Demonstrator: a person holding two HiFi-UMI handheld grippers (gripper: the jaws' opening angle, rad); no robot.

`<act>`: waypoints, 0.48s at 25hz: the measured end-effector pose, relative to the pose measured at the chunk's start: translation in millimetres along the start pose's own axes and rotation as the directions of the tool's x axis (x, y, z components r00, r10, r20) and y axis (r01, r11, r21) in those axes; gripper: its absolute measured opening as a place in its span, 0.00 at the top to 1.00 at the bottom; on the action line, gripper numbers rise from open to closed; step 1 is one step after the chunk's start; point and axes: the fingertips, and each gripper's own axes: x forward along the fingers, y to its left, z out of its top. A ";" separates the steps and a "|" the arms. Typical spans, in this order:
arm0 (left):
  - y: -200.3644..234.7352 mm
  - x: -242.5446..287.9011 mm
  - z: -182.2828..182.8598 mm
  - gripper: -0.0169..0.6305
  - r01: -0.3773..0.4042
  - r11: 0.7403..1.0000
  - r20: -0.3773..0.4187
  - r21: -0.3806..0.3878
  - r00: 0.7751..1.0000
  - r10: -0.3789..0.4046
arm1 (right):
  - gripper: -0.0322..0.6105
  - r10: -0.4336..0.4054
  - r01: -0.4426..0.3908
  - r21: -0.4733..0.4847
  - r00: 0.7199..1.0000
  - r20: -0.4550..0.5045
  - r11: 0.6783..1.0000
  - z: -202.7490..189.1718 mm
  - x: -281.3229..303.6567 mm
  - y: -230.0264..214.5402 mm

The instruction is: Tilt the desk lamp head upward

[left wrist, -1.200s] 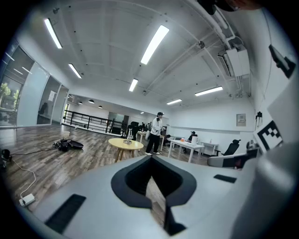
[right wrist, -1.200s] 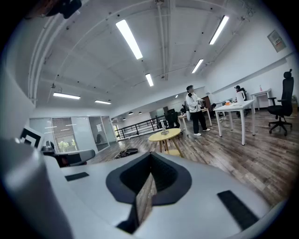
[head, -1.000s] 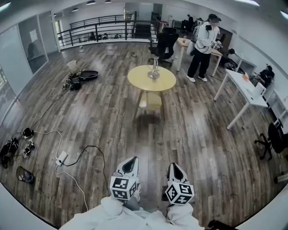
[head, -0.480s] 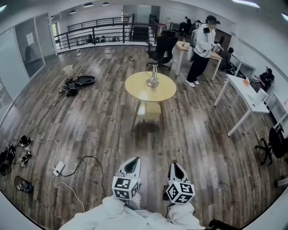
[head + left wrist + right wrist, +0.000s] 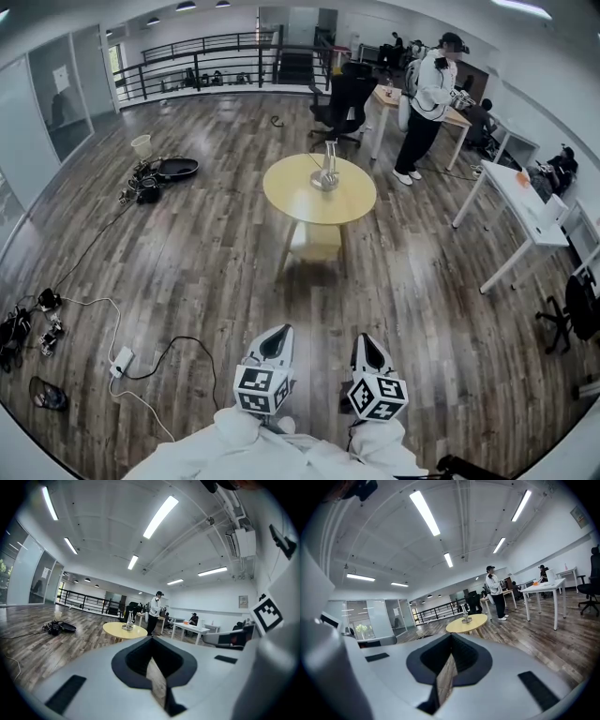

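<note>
The desk lamp [image 5: 327, 167] is a small silvery stand in the middle of a round yellow table [image 5: 319, 199], far ahead across the wooden floor. It also shows as a small lamp [image 5: 128, 623] on the table [image 5: 123, 631] in the left gripper view, and as a lamp [image 5: 466, 617] on the table [image 5: 467, 624] in the right one. My left gripper [image 5: 274, 341] and right gripper [image 5: 367, 344] sit side by side at the bottom of the head view, pointing at the table. Each has its jaws shut with nothing between them, seen close up on the left gripper [image 5: 151, 641] and the right gripper [image 5: 451, 639].
A person [image 5: 427, 94] stands by a wooden desk behind the table, next to a black office chair [image 5: 342, 98]. White desks [image 5: 520, 202] line the right side. Cables and a power strip [image 5: 122, 356] lie on the floor at left, with dark gear [image 5: 164, 171] farther back.
The whole view has moved forward: the yellow table and lamp are nearer and slightly larger. Both grippers keep their places in the view and stay shut.
</note>
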 end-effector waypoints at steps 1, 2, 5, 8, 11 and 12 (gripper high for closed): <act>5.6 7.3 0.8 0.98 0.001 1.000 -0.003 -0.001 1.000 -0.001 | 0.93 0.000 0.000 0.003 1.000 0.002 1.000 1.8 8.8 0.3; 11.2 14.3 1.3 0.98 0.001 1.000 -0.007 -0.001 1.000 -0.001 | 0.93 -0.001 0.001 0.004 1.000 0.002 1.000 3.3 17.0 0.7; 22.7 33.1 2.9 0.98 0.010 1.000 -0.014 0.002 1.000 -0.010 | 0.93 -0.014 0.014 0.010 1.000 0.001 1.000 5.4 34.9 -1.3; 28.9 48.7 7.1 0.98 0.017 1.000 -0.011 0.006 1.000 -0.017 | 0.93 -0.032 0.032 0.012 0.999 -0.004 0.999 7.0 45.3 -8.3; 35.8 59.3 11.4 0.98 0.018 1.000 -0.011 0.002 1.000 -0.018 | 0.93 -0.057 0.057 0.015 0.998 -0.013 0.998 8.1 52.9 -16.6; 37.3 63.0 13.2 0.98 0.020 1.000 -0.011 0.003 1.000 -0.020 | 0.93 -0.067 0.067 0.017 0.998 -0.014 0.998 9.9 56.2 -20.5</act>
